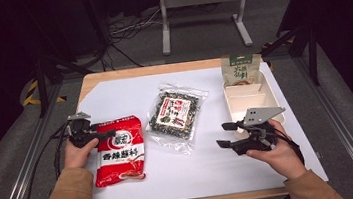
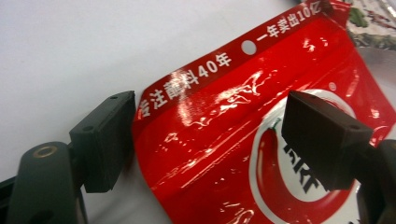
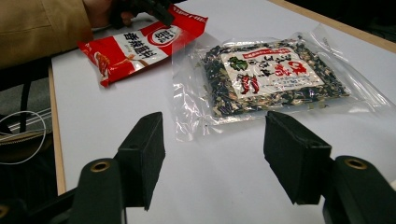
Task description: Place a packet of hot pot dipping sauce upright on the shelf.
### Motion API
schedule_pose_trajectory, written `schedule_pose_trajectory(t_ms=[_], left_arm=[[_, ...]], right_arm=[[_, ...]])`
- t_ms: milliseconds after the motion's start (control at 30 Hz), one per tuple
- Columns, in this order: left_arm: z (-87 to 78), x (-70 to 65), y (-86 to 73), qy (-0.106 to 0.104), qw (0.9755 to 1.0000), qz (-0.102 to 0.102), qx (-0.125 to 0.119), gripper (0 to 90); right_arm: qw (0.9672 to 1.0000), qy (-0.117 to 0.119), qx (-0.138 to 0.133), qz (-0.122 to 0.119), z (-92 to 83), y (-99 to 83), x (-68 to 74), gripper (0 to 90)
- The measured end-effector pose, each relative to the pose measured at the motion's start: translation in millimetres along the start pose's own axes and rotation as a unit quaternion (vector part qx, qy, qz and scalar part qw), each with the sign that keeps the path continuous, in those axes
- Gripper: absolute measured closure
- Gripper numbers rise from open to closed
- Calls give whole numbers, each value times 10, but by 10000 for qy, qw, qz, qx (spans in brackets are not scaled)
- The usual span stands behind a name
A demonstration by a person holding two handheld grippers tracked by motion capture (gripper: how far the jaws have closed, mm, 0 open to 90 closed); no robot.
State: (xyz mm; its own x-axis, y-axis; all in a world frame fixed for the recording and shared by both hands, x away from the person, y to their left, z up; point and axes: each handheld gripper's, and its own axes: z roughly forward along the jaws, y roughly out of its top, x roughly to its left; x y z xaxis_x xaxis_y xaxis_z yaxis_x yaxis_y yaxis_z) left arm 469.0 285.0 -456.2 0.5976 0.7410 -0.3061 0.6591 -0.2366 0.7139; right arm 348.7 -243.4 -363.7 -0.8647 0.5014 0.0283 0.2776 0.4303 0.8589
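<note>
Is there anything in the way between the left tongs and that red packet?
Nothing visible. The left tongs stand open right at the red packet, one jaw beside its top edge and the other over its printed face, with only the white sheet beneath.

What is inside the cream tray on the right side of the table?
A green snack pouch stands in the far compartment of the cream tray. The middle compartments look empty. The right gripper and its grey plate cover the near end, so what is there cannot be seen.
</note>
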Motion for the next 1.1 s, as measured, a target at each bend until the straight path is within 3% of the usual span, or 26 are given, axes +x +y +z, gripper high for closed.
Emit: schedule_pose_trajectory(t_ms=[167,400,500,667,800,900,1033,1100], left_arm=[[9,-24,-3,-50,10000,41,57,233],[-38,-49,-2,217,9996,138,87,362],[-99,-79,0,325,9995,37,-16,442],[-167,-90,0,384,9992,86,-104,564],[-205,-91,-4,308,9994,61,-160,706],[-222,-97,1,283,9994,110,-156,747],[-237,-115,11,293,9992,217,-134,874],[-248,-128,15,287,9992,234,-131,887]], right_arm=[[10000,56,-37,33,-1,3,3,383],[10000,62,-26,32,4,-4,0,383],[10000,68,-35,28,3,-3,3,383],[9999,89,-27,43,10,-3,7,383],[9999,96,-23,36,14,-4,8,383],[9999,108,-24,38,14,-5,10,383],[9999,110,-25,35,13,-6,10,383],[9999,114,-28,33,11,-6,11,383]])
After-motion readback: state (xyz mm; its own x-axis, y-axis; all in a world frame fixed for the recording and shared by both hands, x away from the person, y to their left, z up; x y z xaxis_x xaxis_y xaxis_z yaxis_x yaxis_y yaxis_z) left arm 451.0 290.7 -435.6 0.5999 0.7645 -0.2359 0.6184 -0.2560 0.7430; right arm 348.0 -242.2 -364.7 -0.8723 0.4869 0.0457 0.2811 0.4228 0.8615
